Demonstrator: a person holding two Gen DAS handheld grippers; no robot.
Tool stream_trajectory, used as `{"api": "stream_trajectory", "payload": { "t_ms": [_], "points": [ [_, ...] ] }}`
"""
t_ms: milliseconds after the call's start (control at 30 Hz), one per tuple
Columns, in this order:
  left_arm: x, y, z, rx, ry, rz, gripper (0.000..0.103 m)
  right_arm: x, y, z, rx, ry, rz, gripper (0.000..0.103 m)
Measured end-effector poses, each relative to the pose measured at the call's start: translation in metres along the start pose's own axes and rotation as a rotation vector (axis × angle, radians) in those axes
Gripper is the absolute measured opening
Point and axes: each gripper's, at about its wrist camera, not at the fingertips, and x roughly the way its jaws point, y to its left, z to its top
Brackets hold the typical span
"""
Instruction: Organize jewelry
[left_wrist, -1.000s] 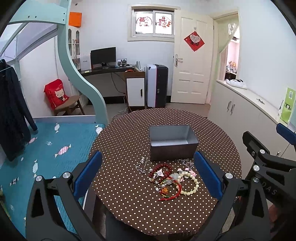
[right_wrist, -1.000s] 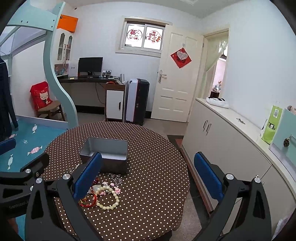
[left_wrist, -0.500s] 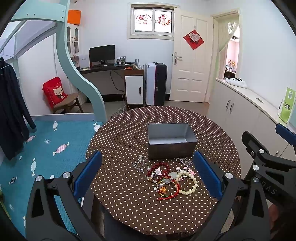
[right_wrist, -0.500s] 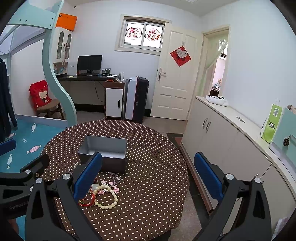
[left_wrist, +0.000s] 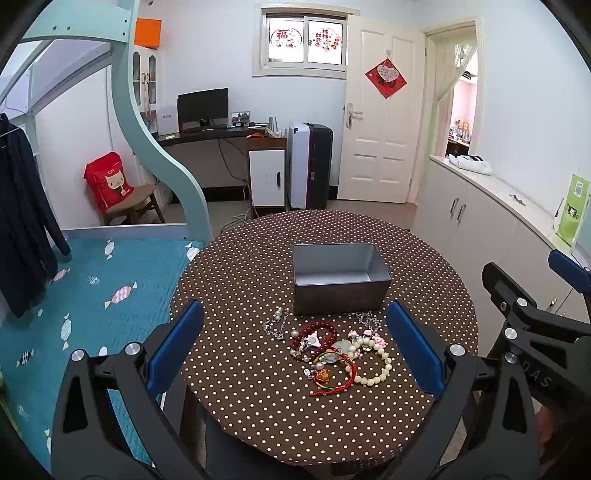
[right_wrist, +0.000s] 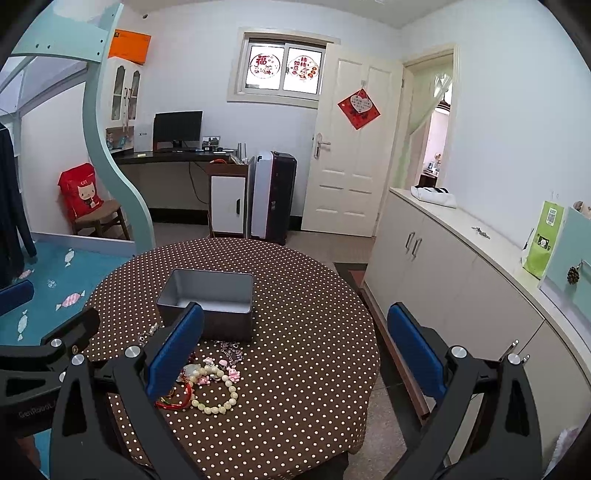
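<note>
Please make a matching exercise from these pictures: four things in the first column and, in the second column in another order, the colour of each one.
Things:
1. metal box
2. round bead bracelet
3. tablecloth
4. gripper pads

Colours:
A. brown with white dots
B. blue
C. grey
D. cream

Pairs: 1-C, 2-D, 3-A, 4-B

We see an open, empty rectangular grey metal tin (left_wrist: 341, 280) sitting upright. Just in front of the tin lies a tangled heap: a dark red bead bracelet (left_wrist: 314, 334), a pale cream bead bracelet (left_wrist: 373, 363), a red cord bracelet (left_wrist: 334, 380), and thin silver chains (left_wrist: 275, 325) toward the tin's left corner.
</note>
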Motion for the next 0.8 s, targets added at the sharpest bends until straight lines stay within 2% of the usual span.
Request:
{"api": "stream_trajectory", "payload": {
  "t_ms": [533, 667, 800],
  "points": [
    [0.013, -0.004, 0.002, 0.017, 0.039, -0.012, 0.098, 0.007, -0.003, -0.005, 0.02, 0.032, 0.007, 0.096],
    [0.017, -0.006, 0.0, 0.025, 0.051, -0.042, 0.098, 0.012, -0.005, -0.006, 0.031, 0.045, 0.013, 0.096],
    [0.028, -0.002, -0.003, 0.014, 0.085, -0.069, 0.098, 0.026, -0.004, -0.013, 0.04, 0.097, 0.028, 0.096]
  ]
}}
